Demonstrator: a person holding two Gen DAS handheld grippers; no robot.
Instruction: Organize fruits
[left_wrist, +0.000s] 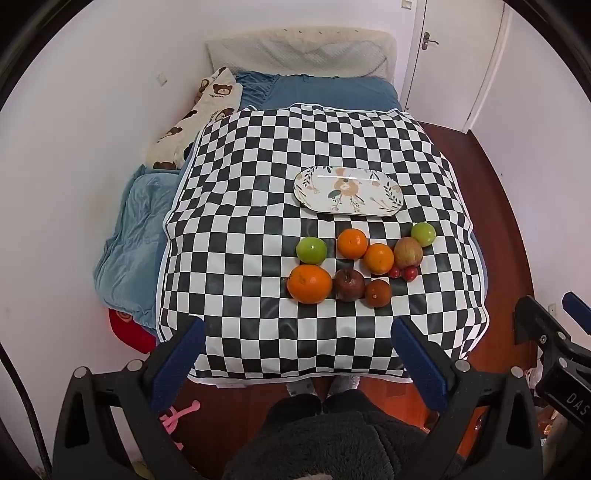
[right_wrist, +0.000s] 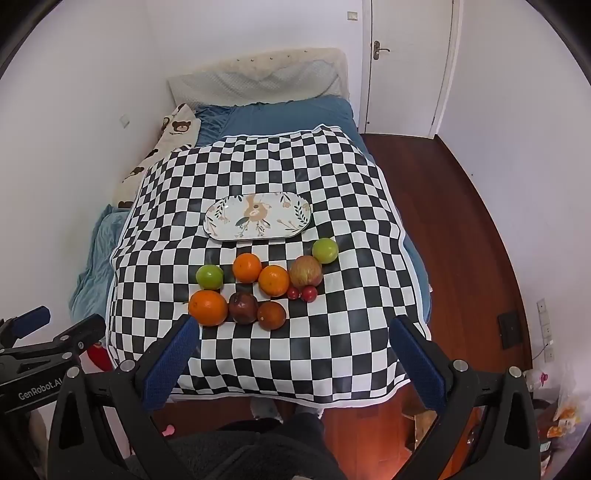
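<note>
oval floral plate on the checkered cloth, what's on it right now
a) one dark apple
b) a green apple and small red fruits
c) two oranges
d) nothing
d: the oval floral plate is bare, and all the fruit, such as the large orange and the green apple, lies on the black-and-white checkered cloth in front of it.

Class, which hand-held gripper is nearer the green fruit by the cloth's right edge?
Right. The right hand-held gripper hangs almost below that green fruit; the left hand-held gripper is further leftward.
</note>
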